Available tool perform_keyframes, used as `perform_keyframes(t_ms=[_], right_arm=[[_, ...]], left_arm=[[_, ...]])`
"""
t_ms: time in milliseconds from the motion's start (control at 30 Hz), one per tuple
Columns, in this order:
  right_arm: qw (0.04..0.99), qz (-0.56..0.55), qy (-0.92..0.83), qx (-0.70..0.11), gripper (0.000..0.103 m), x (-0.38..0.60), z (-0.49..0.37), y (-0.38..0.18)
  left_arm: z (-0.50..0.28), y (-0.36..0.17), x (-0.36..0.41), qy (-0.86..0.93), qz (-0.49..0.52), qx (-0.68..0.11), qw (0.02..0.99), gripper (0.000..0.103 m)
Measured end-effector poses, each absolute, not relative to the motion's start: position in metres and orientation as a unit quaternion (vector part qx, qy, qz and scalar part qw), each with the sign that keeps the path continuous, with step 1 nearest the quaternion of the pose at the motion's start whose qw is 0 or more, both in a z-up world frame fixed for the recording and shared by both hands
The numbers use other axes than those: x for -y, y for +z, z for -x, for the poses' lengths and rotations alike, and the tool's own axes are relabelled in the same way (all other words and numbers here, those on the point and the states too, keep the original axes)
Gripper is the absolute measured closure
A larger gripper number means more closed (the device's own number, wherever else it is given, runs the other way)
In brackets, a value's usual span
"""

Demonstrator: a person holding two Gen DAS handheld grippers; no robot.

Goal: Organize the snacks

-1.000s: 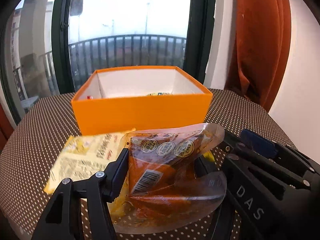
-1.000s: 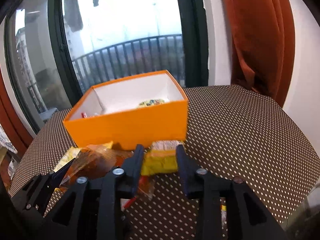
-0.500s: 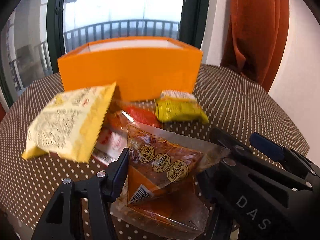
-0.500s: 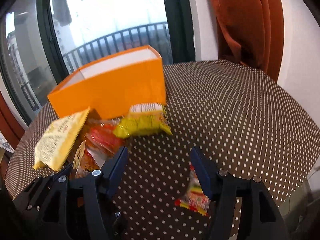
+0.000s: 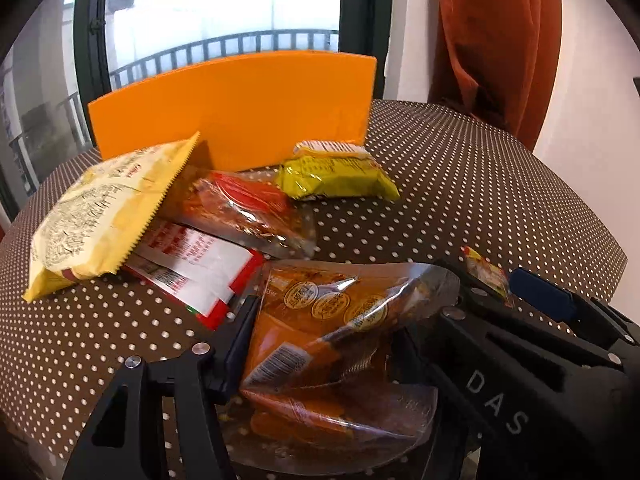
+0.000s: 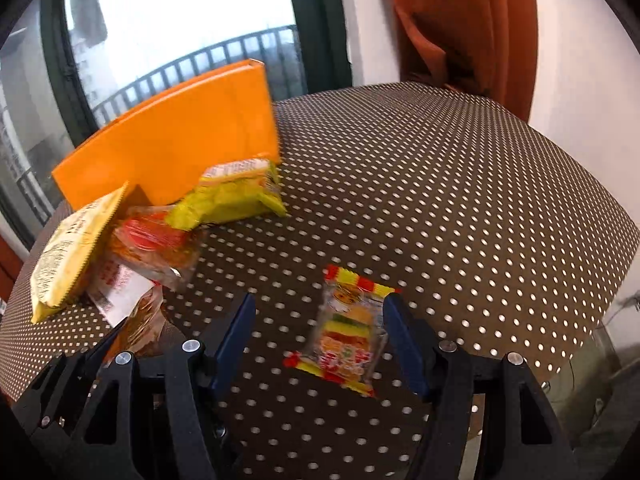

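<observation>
Left wrist view. The left gripper (image 5: 316,344) is clenched on a clear packet of orange snack (image 5: 332,332), pinched between its two fingers and held low over the dotted tablecloth (image 5: 460,184). A second ago the same packet hung higher, with the open top of the orange box (image 5: 240,108) visible; now only the box's near wall shows, so the gripper has come down in front of the box with the packet still in its grip. Against the foot of that wall lie a yellow bag (image 5: 104,216), a red-and-white packet (image 5: 192,268), a red-orange clear packet (image 5: 248,208) and a green-yellow packet (image 5: 336,176). The held snack is therefore not yet stowed; the box remains ahead of it.

Right wrist view. The right gripper (image 6: 320,344) stands released, its jaws having just been opening. One second ago they framed the green-yellow packet (image 6: 236,192); that packet now lies on the cloth just beside the box's (image 6: 172,144) near right corner, outside it. Between the spread fingers, touching neither pad, lies a small striped candy packet (image 6: 344,336), well in front of the box. The frame is blurred, but the gap on both sides is plain. Judged from this, the right hand is lining up a fresh pick, and most snacks await boxing.
</observation>
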State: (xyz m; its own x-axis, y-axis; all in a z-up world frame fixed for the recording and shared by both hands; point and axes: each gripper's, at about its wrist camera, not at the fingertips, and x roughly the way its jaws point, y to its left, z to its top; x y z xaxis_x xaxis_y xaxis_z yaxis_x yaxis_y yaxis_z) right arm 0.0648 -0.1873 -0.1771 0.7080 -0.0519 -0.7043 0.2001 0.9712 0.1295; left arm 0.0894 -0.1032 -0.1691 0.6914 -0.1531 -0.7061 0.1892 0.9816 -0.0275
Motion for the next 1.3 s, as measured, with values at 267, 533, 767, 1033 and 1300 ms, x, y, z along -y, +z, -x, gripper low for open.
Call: perform_keyframes(t_ms=[267,533,767,1033,1300], right_arm=[[0.918,-0.103,-0.075,-0.374,0.033,0.195,-0.064,-0.186],[0.923,-0.081,-0.037,-0.375,0.06,0.177,-0.075,-0.187],[0.923,-0.075,-0.013,-0.376,0.061,0.157,-0.08,-0.186],[0.922,-0.067,-0.012,-0.38,0.061,0.147,-0.086,-0.182],[0.931,-0.061,-0.014,-0.36,0.061,0.143,-0.078,-0.156]], left_arm=[[-0.091,-0.175,0.111,-0.086,-0.036,-0.375,0.922,0.029],[-0.092,-0.177,0.102,-0.09,-0.047,-0.37,0.923,0.023],[-0.089,-0.174,0.081,-0.072,-0.037,-0.369,0.926,0.023],[-0.085,-0.173,0.069,-0.087,-0.009,-0.366,0.926,0.042],[-0.08,-0.152,0.06,-0.099,0.014,-0.364,0.926,0.044]])
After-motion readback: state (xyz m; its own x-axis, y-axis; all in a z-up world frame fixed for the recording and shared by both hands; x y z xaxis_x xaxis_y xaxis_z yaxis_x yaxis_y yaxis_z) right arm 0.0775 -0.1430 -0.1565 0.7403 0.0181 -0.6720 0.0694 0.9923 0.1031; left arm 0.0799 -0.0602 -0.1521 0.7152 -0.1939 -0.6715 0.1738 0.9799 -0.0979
